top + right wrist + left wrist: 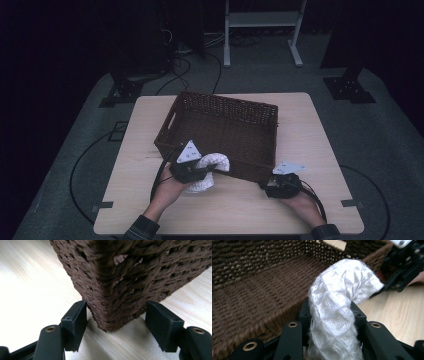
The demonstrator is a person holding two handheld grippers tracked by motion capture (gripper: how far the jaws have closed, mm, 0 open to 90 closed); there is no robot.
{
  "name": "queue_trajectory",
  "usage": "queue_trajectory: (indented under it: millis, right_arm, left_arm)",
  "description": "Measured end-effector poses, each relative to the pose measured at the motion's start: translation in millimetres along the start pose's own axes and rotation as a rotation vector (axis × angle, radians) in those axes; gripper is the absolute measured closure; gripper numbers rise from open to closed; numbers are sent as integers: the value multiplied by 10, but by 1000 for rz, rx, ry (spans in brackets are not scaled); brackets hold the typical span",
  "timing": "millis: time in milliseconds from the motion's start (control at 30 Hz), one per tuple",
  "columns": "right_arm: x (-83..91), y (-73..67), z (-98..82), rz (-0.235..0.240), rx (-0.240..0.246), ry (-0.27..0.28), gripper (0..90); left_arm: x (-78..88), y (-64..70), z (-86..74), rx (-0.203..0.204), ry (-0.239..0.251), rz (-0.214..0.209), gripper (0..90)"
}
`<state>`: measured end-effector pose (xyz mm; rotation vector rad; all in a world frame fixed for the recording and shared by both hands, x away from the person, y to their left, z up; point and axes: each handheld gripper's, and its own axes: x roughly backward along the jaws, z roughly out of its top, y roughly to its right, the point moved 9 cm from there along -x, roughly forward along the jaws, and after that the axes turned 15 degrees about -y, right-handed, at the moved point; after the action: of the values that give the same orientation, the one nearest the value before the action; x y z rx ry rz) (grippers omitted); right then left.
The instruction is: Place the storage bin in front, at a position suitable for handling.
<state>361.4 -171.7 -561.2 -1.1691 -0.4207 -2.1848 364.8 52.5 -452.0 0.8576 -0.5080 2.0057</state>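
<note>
A brown wicker basket [227, 100] stands in the middle of the light wooden table [310, 130]. My left gripper [207, 172] is at the basket's near rim and is shut on a white knitted cloth [220, 161]. The cloth hangs over the rim, lifted off the table. In the left gripper view the cloth [342, 290] is pinched between the black jaws of the left gripper [332, 312], above the basket's inside [257, 277]. My right gripper [272, 184] is at the basket's near right corner [130, 272]. That corner sits wedged between the jaws of the right gripper [116, 315], whose tips touch both walls.
The table's near edge lies just behind both hands. Black cables [80, 165] loop over the grey floor to the left and right of the table. A white frame [262, 20] and dark stand feet [350, 90] stand beyond the far edge.
</note>
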Motion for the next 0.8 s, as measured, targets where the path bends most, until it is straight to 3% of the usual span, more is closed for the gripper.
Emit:
queue_trajectory:
  millis: [367, 667, 800]
  right_arm:
    - [1, 4, 0, -3, -3, 1, 350]
    - [1, 8, 3, -3, -4, 2, 353]
    - [2, 5, 2, -4, -2, 4, 366]
  left_arm:
    - [-298, 89, -78, -1, -59, -44, 642]
    - [-517, 149, -185, -22, -128, -51, 642]
    - [-697, 164, -318, -42, -208, -45, 642]
